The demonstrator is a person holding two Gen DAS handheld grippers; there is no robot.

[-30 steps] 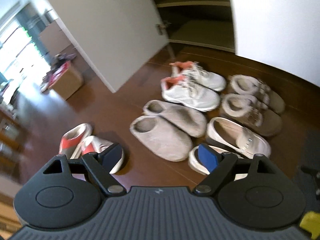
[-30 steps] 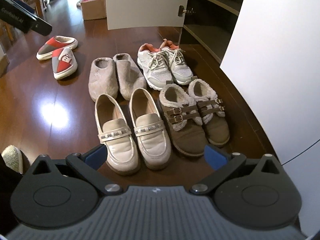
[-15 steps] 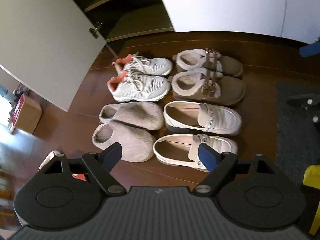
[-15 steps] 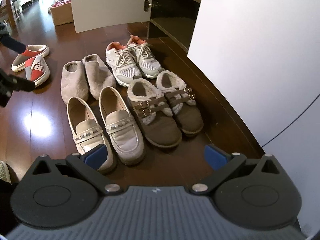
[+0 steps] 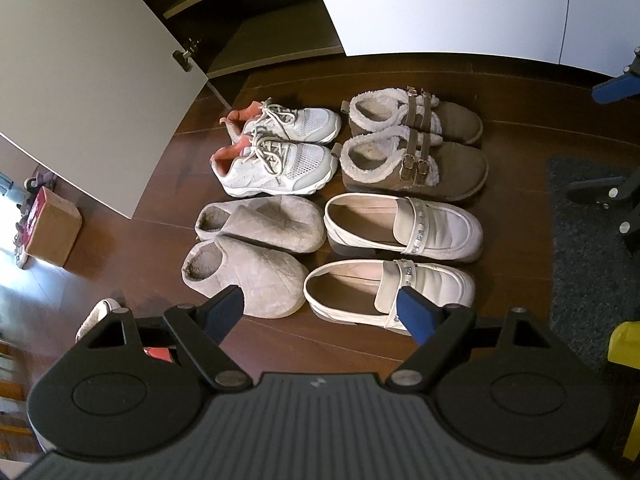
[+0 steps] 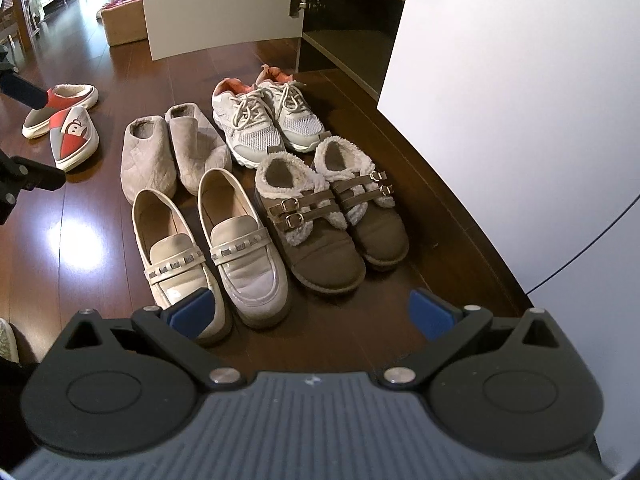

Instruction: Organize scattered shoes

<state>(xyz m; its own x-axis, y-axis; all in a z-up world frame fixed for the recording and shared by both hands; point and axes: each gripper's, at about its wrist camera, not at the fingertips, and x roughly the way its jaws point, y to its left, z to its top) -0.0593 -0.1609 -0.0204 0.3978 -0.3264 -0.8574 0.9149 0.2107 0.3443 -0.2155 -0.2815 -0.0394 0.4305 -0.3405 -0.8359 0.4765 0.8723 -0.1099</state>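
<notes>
Four shoe pairs stand in a tidy block on the wooden floor: white sneakers (image 5: 280, 148), brown fleece-lined shoes (image 5: 416, 144), grey slippers (image 5: 256, 248) and cream loafers (image 5: 400, 256). The same block shows in the right wrist view, with the loafers (image 6: 208, 240) nearest. A red and grey slipper pair (image 6: 64, 124) lies apart to the left. My left gripper (image 5: 320, 312) is open and empty above the near slipper and loafer. My right gripper (image 6: 312, 312) is open and empty just in front of the loafers and brown shoes (image 6: 332, 216).
An open cabinet (image 6: 352, 24) with dark shelves stands behind the shoes, its white door (image 5: 80, 80) swung out to the left. A cardboard box (image 5: 52, 228) sits on the floor left. A dark rug (image 5: 584, 248) lies right. A white wall panel (image 6: 520, 100) flanks the right.
The left gripper has swung right from the red slippers and now looks down over the shoe block. The right gripper has moved closer to the loafers and brown shoes. Both stay open.
</notes>
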